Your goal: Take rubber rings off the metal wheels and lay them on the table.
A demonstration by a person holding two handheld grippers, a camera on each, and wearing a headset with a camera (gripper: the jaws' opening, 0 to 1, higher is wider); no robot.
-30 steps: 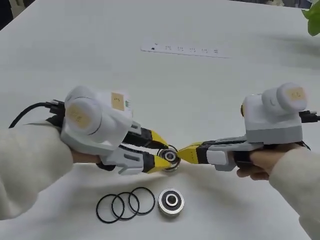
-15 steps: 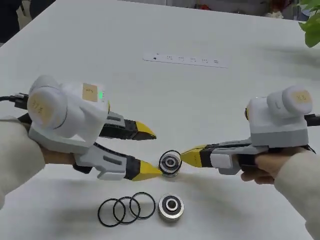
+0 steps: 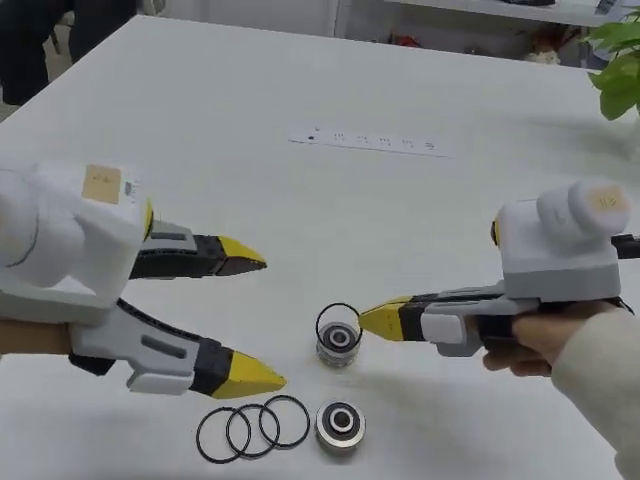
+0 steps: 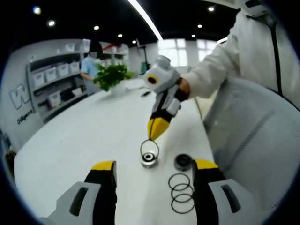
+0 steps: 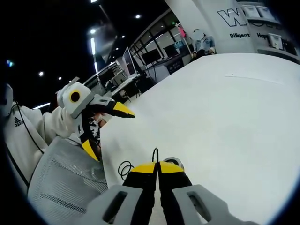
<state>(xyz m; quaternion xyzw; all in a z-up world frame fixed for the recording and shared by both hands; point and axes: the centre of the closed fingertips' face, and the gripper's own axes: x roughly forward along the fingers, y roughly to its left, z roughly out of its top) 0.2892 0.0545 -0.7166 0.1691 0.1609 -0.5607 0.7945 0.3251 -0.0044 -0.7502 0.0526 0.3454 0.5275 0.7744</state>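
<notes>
My right gripper (image 3: 365,318) has its fingers clenched on the rubber ring (image 3: 338,304), standing it up to peel it off the metal wheel (image 3: 338,343) on the counter (image 3: 300,200), while my left gripper (image 3: 272,322) hangs clear, fingers spread, beside three rings lying flat (image 3: 250,430) and a bare wheel (image 3: 340,422).

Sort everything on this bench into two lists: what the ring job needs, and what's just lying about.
Job in hand:
right claw, shut on a rubber ring
held wheel under that ring
open left claw
spare wheel
three laid rings

Lying about:
power strip
plant
</notes>
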